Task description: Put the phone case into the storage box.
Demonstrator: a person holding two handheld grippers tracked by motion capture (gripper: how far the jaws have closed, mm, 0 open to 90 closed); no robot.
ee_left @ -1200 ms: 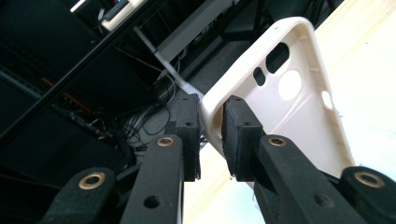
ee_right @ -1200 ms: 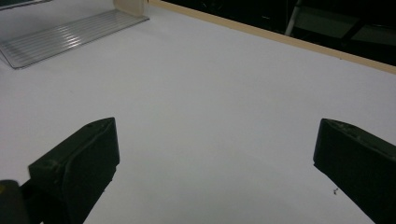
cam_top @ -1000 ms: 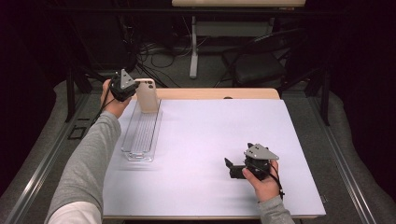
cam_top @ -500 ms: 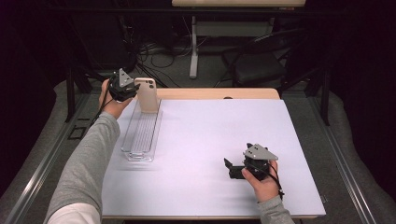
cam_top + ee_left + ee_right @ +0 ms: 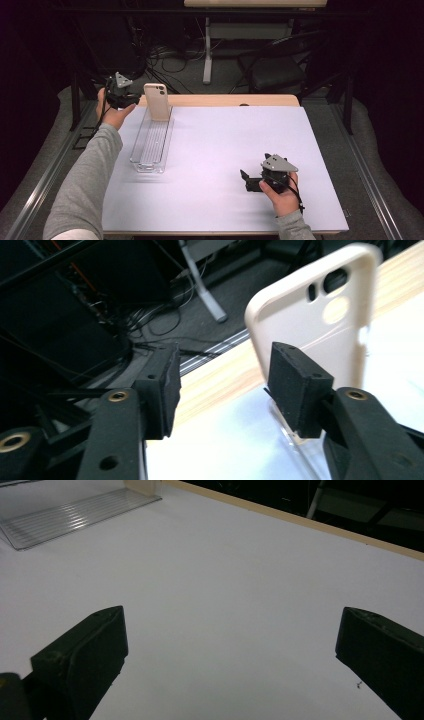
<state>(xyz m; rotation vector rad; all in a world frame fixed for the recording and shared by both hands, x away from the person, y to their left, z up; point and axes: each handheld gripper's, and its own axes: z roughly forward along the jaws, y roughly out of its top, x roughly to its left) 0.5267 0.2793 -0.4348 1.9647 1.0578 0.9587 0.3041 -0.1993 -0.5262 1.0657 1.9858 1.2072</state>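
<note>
At the far left corner of the bench, a cream phone case stands upright at the far end of a clear ribbed tray, leaning on the tray's end. The left tongs sit just beside the case on its left; their jaws have just been opening, and in the left gripper view the left tongs are released, with bare bench between the pads and the phone case standing free behind the right pad. The step in hand looks like letting go of the case and backing away. To do it well, the pads should be clear of the case's edge before the hand draws off, and the pull should go straight back, away from the case, not sideways across it, since a tall thin shell propped on end will probably tip at a light brush. Whether the case's foot rests inside the tray or against its wall I cannot tell. Near the front right, the right tongs lie low over the bench, spread wide and holding nothing, well apart from the tray.
</note>
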